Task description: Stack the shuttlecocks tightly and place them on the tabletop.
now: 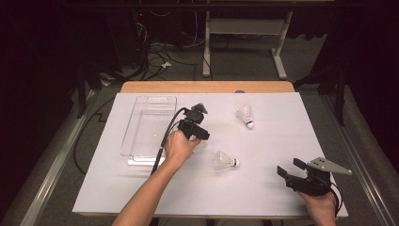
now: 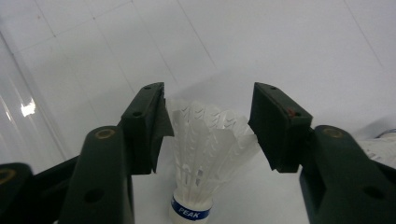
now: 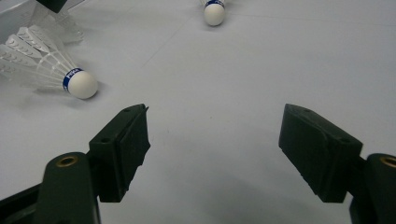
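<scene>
Between the left gripper [image 2: 208, 123] fingers, spread and barely touching, sits a shuttlecock [image 2: 205, 154]; squeezing too hard could crush its feathers; right gripper [image 3: 215, 149] fingers are spread

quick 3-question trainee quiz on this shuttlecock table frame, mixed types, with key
1. True or false: the left gripper has a white feather shuttlecock with a blue band between its jaws.
2. How many shuttlecocks lie loose on the white table sheet in the high view? A one, B two, C four.
3. What stands left of the left gripper, and is anything in it?

Key: 1 true; pads flank the feathers, contact unclear. 2 B: near shuttlecock, far shuttlecock. 3 A clear plastic rectangular tray, seemingly empty. The right gripper is open.
</scene>
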Tool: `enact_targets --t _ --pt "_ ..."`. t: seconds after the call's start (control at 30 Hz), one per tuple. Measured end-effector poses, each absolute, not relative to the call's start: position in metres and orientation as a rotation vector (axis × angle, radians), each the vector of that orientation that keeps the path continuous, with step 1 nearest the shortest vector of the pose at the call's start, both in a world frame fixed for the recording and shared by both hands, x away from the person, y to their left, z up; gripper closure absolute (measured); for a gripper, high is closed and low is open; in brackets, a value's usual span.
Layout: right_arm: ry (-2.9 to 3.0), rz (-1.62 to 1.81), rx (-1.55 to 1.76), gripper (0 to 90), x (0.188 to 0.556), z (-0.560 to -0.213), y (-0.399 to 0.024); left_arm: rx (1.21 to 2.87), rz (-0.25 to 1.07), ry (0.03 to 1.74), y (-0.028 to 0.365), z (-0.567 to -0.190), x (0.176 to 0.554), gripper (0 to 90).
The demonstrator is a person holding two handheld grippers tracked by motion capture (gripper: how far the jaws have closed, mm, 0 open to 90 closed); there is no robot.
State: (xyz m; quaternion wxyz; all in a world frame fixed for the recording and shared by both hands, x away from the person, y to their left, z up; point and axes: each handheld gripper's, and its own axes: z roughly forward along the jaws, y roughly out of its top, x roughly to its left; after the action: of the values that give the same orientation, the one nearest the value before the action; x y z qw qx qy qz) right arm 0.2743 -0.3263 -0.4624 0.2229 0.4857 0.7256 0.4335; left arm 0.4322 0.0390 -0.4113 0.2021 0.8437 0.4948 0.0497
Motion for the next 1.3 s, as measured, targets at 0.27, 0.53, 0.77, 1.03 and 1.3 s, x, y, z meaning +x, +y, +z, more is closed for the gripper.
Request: enact_targets --t 0.27,0.53,0.77,1.03,1.3 --pt "2.018 1.192 1.339 24.5 0.2749 -0.4632 -0.3254 2.367 0.105 1.365 0.0397 -0.4119 0.4327 56.6" --pt "2.03 1.188 1.331 24.5 0.2751 -0.4635 -0.3243 2.383 0.09 1.355 0.0387 -0.4123 0.4319 65.8" --pt "2.052 1.178 1.326 24.5 0.2758 -0.4644 -0.3228 2.414 0.068 1.323 0.0382 -0.4137 0.4324 74.5" --pt "2.068 1.17 1.329 24.5 0.2764 -0.4653 -0.3218 2.438 0.065 1.303 0.0377 -0.4133 0.4315 82.8" --pt "2.082 1.165 1.327 24.5 0.277 -0.466 -0.3209 2.463 0.073 1.268 0.0388 -0.4123 0.4305 86.9"
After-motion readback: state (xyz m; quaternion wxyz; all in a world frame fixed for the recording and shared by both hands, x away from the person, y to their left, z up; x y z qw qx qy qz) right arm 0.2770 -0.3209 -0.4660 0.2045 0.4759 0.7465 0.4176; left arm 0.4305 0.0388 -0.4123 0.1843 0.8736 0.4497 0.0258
